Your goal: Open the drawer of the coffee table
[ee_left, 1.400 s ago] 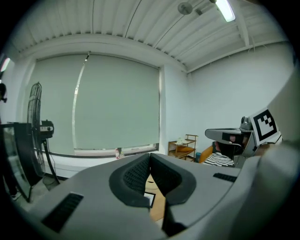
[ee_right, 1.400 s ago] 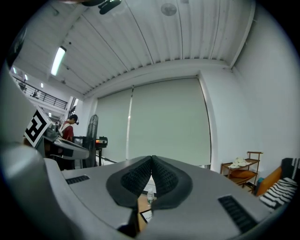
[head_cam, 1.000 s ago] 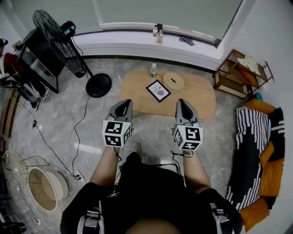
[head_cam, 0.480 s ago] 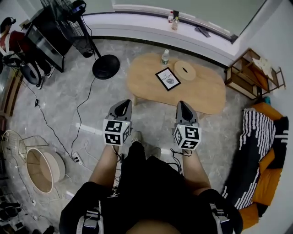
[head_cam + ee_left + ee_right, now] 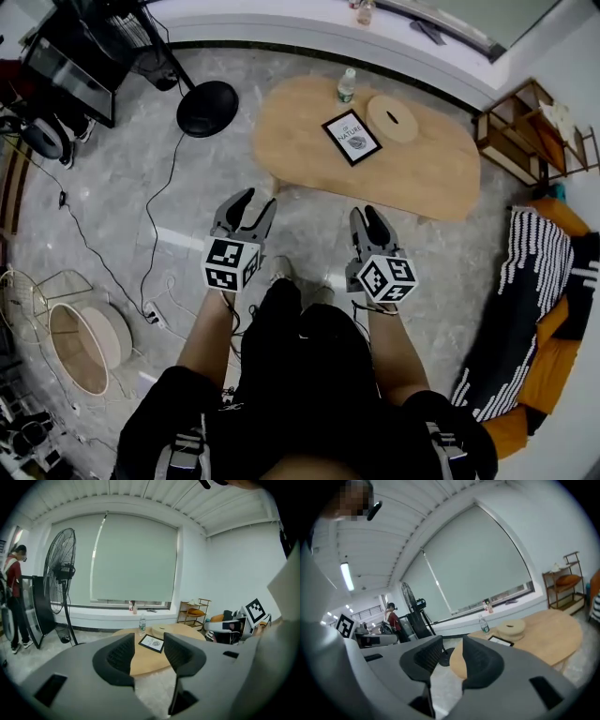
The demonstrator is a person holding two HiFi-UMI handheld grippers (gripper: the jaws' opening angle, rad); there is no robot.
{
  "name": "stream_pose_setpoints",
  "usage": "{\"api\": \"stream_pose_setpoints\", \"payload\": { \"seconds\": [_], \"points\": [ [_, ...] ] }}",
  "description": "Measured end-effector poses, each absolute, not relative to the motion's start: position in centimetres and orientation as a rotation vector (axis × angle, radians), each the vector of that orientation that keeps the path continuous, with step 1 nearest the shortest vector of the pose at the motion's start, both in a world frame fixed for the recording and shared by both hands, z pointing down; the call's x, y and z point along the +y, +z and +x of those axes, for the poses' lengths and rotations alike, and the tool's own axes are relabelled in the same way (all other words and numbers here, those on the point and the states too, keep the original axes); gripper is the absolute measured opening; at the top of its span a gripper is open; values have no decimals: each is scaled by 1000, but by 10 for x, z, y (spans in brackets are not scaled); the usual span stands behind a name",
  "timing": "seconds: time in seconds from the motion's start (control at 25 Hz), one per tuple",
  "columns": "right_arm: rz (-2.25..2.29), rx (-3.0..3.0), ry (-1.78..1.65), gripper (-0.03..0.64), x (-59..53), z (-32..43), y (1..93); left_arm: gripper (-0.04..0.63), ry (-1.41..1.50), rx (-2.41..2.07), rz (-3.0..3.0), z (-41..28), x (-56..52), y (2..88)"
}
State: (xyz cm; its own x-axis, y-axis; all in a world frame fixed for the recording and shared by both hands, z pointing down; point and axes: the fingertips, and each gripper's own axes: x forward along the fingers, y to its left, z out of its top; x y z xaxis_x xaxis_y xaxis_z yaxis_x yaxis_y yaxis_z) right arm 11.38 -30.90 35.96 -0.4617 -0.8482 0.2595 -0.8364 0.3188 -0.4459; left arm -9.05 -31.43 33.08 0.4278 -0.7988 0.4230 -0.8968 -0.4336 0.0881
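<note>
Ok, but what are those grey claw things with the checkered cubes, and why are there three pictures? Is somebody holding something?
Those are no robot arms. A person holds a grabbing tool in each hand: the left gripper and the right gripper. The patterned cubes are part of the tools. One picture comes from a camera on the person's head, looking down at their own arms and legs. The other two come from small cameras riding on each gripper, looking out between its two jaws. Ahead stands a wooden coffee table. On it are a water bottle, a framed card and a round wooden disc. Both grippers' jaws have just been opening and stand apart, with nothing between them, so nothing is held.
</note>
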Motion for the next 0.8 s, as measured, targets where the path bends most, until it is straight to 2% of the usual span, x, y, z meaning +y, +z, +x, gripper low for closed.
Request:
{"api": "stream_pose_setpoints", "payload": {
  "seconds": [0.32, 0.52, 0.8],
  "points": [
    [-1647, 2377, -1114, 183, -317, 113, 495, 206, 548, -1374, 2324, -122, -341, 453],
    [-1646, 2352, -1135, 189, -328, 111, 587, 206, 543, -1372, 2362, -130, -362, 536],
    [-1569, 2325, -1108, 195, -340, 121, 768, 206, 497, -1432, 2474, -131, -382, 686]
  ]
}}
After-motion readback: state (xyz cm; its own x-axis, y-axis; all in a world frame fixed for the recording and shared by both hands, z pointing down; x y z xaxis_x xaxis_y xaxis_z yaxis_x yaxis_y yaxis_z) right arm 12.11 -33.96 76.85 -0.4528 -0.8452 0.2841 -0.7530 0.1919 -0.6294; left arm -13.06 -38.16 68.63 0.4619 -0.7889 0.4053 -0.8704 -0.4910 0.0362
